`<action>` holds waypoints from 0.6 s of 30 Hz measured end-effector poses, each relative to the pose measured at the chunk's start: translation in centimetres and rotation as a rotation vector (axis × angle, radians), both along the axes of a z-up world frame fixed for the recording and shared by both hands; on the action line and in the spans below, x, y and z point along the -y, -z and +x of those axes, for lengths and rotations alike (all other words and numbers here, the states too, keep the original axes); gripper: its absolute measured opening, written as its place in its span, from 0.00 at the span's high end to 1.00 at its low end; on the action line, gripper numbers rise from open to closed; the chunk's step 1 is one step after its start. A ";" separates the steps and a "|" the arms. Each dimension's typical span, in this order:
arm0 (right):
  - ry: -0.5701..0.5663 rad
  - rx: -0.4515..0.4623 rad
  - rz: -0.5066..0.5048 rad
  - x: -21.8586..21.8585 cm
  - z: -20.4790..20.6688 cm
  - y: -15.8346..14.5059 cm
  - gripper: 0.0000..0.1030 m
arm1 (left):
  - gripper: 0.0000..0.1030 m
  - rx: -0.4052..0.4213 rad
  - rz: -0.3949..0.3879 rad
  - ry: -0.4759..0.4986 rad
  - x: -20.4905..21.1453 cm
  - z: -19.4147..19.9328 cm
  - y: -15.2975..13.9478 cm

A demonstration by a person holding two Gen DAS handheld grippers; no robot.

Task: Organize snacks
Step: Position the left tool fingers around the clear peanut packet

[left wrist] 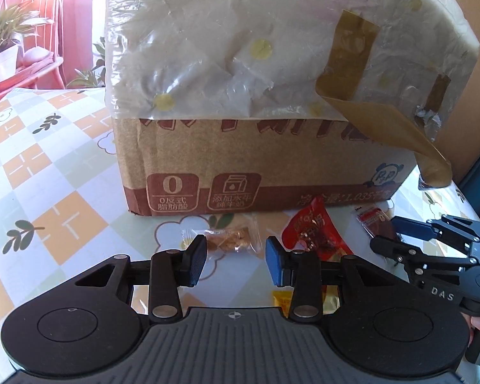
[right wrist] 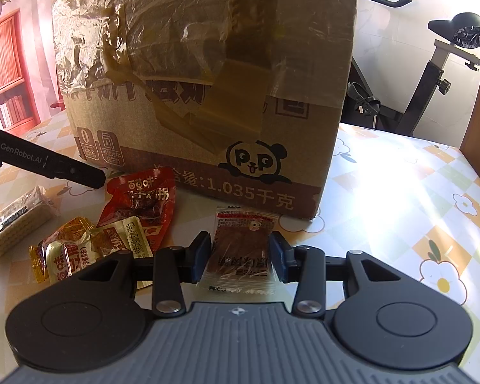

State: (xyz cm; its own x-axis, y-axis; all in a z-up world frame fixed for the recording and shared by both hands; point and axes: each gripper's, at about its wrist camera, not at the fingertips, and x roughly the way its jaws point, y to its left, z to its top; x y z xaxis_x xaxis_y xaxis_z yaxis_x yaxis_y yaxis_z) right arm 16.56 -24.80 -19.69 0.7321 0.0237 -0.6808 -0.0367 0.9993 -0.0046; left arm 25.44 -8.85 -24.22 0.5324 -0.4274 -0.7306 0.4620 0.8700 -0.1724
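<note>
Presently, the main risk: the right gripper (right wrist: 240, 257) is clenched on a clear-wrapped brown jerky packet (right wrist: 241, 248) by its slippery film edges, so the packet could buckle or slide out on lifting. Left gripper (left wrist: 234, 260): pads apart, nothing between them, hovering just short of a clear sachet of golden nuggets (left wrist: 232, 238) lying flat on the tablecloth (left wrist: 48, 192); a loose close could pinch only crinkled wrapper. Red glossy pouch (right wrist: 140, 204), gold foil packets (right wrist: 89, 249) and a pale wafer bar (right wrist: 16, 224) lie overlapping, near the tape-patched, film-covered cardboard box (right wrist: 208, 96); a snag there could drag neighbours along.
</note>
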 end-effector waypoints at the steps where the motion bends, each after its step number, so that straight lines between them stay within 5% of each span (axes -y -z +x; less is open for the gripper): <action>1: 0.000 0.000 0.000 0.0 0.0 0.0 0.58 | 0.59 -0.008 0.000 0.015 0.0 -0.3 -0.1; 8: -0.002 -0.001 0.000 0.0 0.0 0.0 0.58 | 0.58 0.052 -0.026 0.078 0.7 -0.8 -1.6; 18: -0.003 -0.001 -0.001 0.0 0.0 0.0 0.58 | 0.58 0.022 -0.025 0.075 2.0 1.7 0.5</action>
State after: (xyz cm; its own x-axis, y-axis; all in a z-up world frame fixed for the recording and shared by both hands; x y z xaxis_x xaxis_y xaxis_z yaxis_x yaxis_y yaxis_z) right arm 16.59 -24.78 -19.70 0.7316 0.0253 -0.6813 -0.0396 0.9992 -0.0054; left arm 27.14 -10.90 -24.70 0.5143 -0.4844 -0.7077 0.5294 0.8285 -0.1824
